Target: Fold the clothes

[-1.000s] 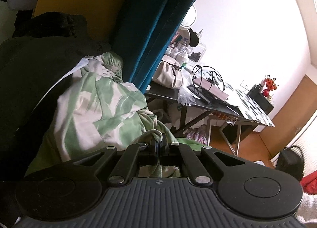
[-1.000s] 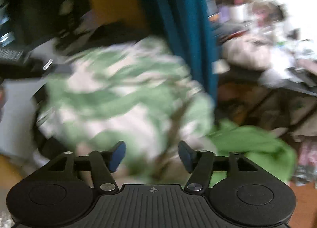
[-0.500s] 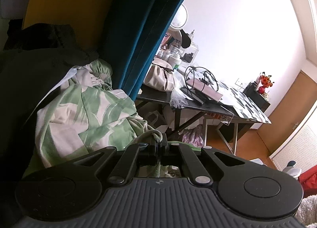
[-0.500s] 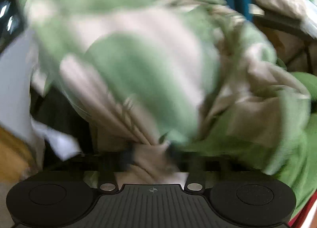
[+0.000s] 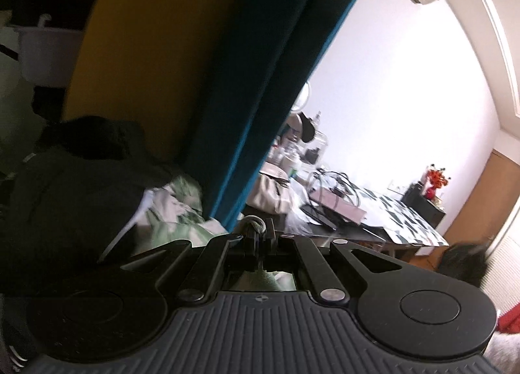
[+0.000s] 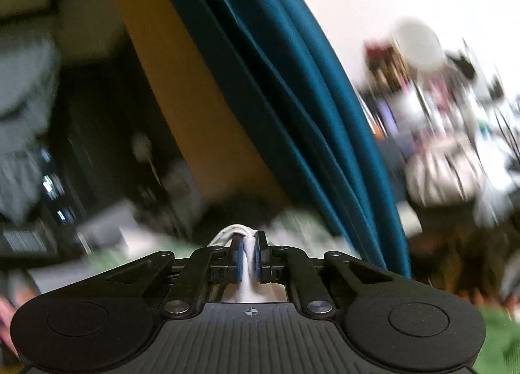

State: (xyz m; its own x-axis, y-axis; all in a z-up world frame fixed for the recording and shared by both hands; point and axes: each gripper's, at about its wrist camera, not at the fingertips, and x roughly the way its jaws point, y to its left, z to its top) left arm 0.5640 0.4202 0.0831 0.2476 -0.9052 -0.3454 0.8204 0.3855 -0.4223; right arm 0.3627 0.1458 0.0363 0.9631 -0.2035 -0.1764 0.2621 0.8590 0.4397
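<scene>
Left gripper (image 5: 258, 239) clamped on a bunched fold of the green-and-white patterned garment (image 5: 177, 208), fingers together with a grey-green roll of cloth pinched at the tips. Right gripper (image 6: 248, 255) likewise closed, blue pads (image 6: 239, 258) pressed on a white fold of cloth, probably another edge of the same garment, though motion blur leaves that uncertain. Rest of the garment lying low and to the left in the left wrist view, against a dark heap of clothing (image 5: 74, 179) and just beside the teal curtain (image 5: 260, 81).

Two grips at separate points, both raised: probably meant to lift the piece clear of the pile and spread it between the hands, so that edges can be found and a first fold laid. Folding proper judged not yet begun.

Far right, a cluttered desk (image 5: 344, 227) with a pale bag (image 5: 271, 190) and cables. No brand, label or writing readable anywhere; right wrist view too blurred to tell.
</scene>
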